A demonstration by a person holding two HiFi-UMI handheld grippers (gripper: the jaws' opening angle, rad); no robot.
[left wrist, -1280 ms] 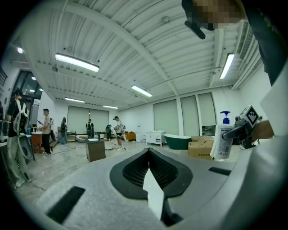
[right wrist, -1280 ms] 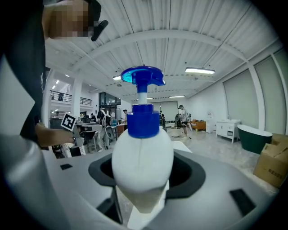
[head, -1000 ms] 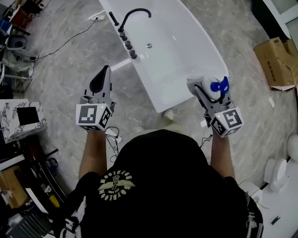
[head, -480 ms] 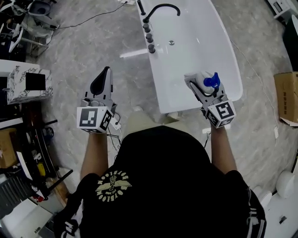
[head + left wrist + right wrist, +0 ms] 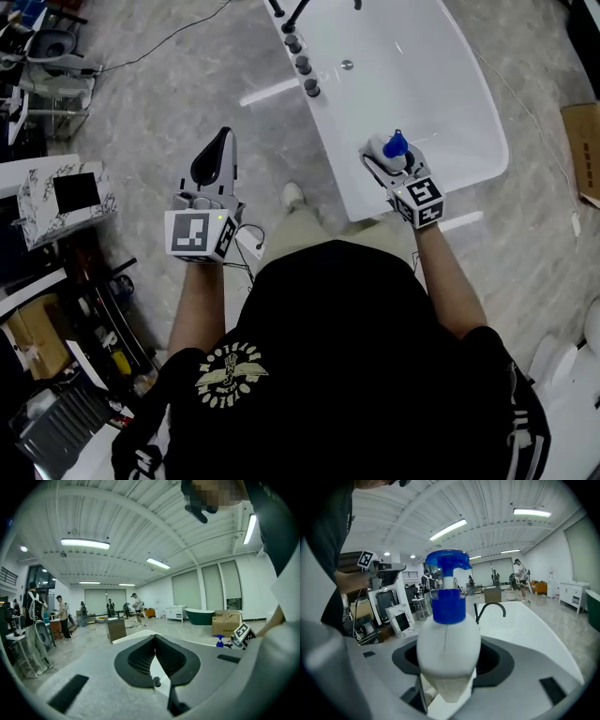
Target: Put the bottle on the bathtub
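Note:
A white bottle with a blue pump top stands upright in my right gripper, which is shut on it. In the head view it hangs over the near left rim of the white bathtub. The right gripper view shows the tub and its black curved tap just beyond the bottle. My left gripper is held over the grey floor to the left of the tub; its jaws are shut with nothing between them.
Black tap knobs line the tub's left rim. A marble-patterned box and dark shelving with clutter stand at the left. A cardboard box lies at the right edge. People stand far off in the left gripper view.
The view has shifted; the tub now sits further right and up. My right gripper with the bottle has moved up-left along the tub's near left rim. The left gripper stays shut.

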